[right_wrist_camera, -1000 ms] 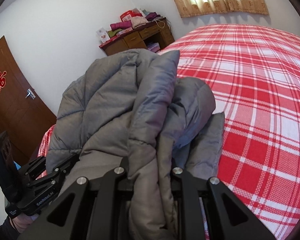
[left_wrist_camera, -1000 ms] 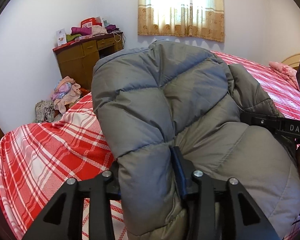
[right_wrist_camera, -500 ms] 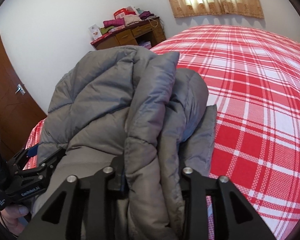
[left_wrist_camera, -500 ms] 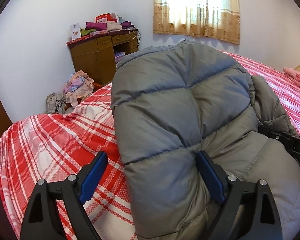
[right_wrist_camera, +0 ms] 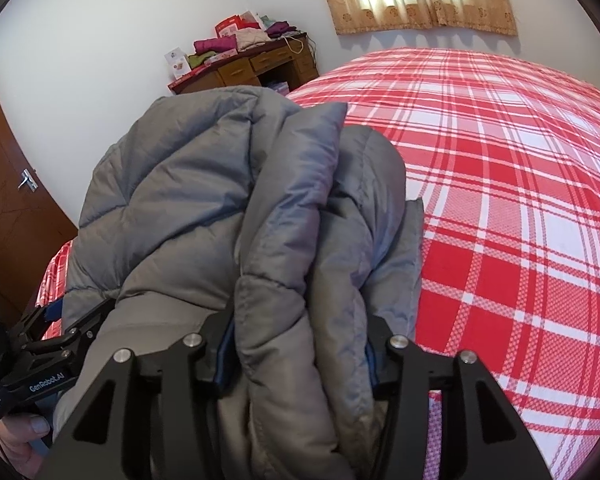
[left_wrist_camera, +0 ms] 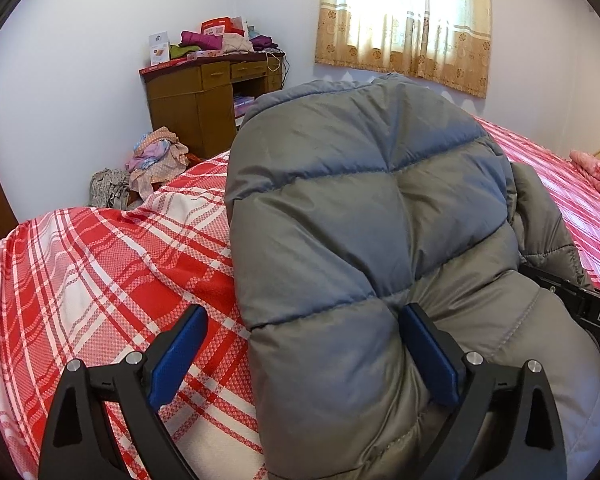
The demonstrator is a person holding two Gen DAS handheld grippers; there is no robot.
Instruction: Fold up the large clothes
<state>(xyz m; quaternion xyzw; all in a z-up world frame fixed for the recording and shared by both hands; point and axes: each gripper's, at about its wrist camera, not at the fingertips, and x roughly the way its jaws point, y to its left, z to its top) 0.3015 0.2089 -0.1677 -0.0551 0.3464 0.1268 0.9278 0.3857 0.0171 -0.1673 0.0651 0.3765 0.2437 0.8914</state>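
Note:
A grey quilted puffer jacket [left_wrist_camera: 360,208] lies bunched and folded on the red plaid bed [left_wrist_camera: 112,264]. My left gripper [left_wrist_camera: 304,356] is open, its blue pads wide apart, with the jacket's edge lying between them and against the right pad. In the right wrist view the jacket [right_wrist_camera: 204,184] stands in thick folds, and my right gripper [right_wrist_camera: 300,356] is shut on a bundle of its layers. The left gripper [right_wrist_camera: 56,328] shows at the lower left there, beside the jacket. The right gripper's body [left_wrist_camera: 588,308] shows at the right edge of the left wrist view.
A wooden desk [left_wrist_camera: 204,100] piled with clothes and boxes stands by the far wall under a curtained window [left_wrist_camera: 408,20]. A heap of clothes [left_wrist_camera: 152,160] lies on the floor beside the bed. A brown door [right_wrist_camera: 8,216] is at left. A pink item [left_wrist_camera: 596,172] lies on the bed's far right.
My left gripper has opened and let go of the jacket, its pads now wide apart. My right gripper stays shut on the jacket's folds; the jacket has settled slightly.

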